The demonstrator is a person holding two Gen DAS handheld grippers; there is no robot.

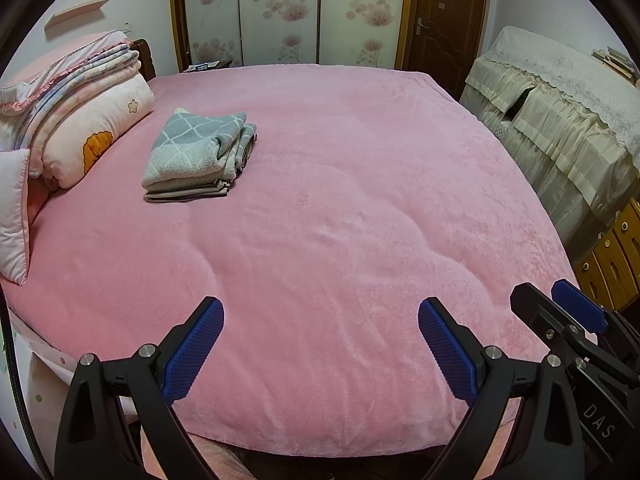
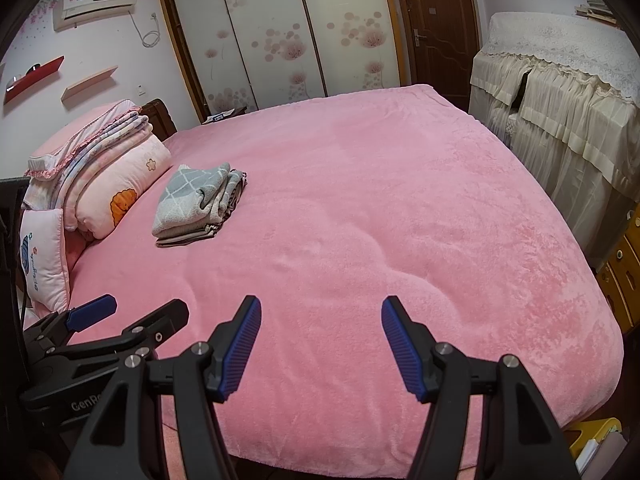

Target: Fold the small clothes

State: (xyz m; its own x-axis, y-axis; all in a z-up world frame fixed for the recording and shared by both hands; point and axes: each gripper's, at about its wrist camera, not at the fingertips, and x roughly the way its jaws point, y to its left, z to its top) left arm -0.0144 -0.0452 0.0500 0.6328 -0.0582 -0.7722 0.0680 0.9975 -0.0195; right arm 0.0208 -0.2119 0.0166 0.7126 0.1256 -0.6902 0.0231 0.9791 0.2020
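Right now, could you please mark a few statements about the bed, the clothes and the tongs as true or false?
1. Both tongs are open and hold nothing. True: the left tongs and the right tongs stand spread above the pink blanket.
2. The grey checked garment lies on top of a folded stack. True.
3. The stack sits at the foot of the bed beside the tongs. False: it lies far from them, near the rolled quilt.
4. The brown door stands wide open. False: it is shut.
5. An unfolded garment is spread out in front of the tongs. False: only bare blanket shows there.
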